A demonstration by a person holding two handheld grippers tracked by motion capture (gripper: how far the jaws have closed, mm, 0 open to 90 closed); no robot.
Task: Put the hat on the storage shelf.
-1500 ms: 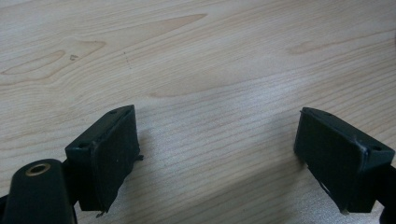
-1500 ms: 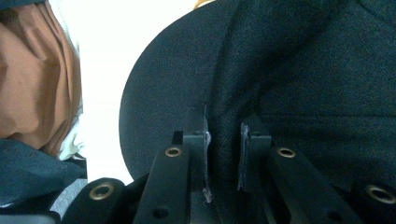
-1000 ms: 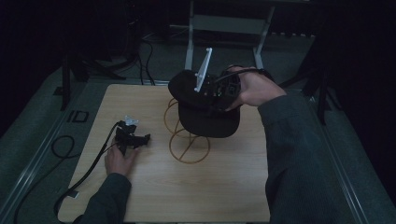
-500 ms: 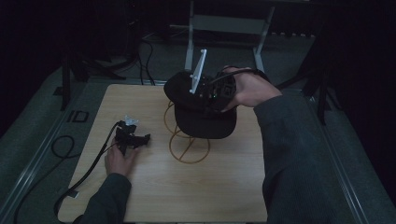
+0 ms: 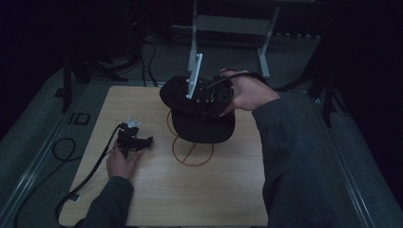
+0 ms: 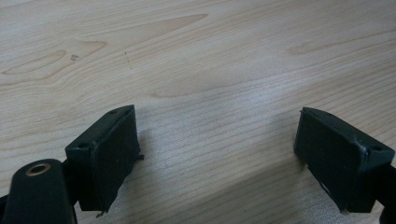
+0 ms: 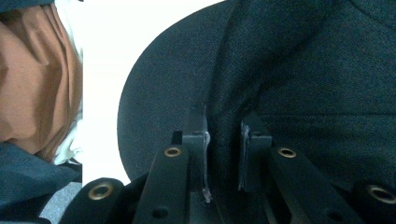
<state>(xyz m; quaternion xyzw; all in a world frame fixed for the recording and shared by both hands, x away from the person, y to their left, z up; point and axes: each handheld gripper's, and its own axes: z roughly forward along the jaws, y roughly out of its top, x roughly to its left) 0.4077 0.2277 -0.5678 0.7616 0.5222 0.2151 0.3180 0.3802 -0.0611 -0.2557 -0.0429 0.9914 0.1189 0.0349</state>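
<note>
Right gripper (image 5: 202, 97) in the high view holds a black cap (image 5: 197, 116) above the middle of the wooden table (image 5: 228, 190), brim toward the person, while the left gripper (image 5: 135, 141) rests near the table's left side with bare wood around it. Left gripper view: its jaws stand wide apart over bare wood. Right gripper view: the jaws pinch a fold of the cap's fabric (image 7: 224, 135).

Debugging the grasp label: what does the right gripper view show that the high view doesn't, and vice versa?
Right gripper view: the jaws pinch a fold of the cap's dark fabric between them. High view: the wooden table, the left hand-held gripper resting open on it away from the cap, and the wire stand under the cap. Both: the black cap held by the right hand-held gripper.
</note>
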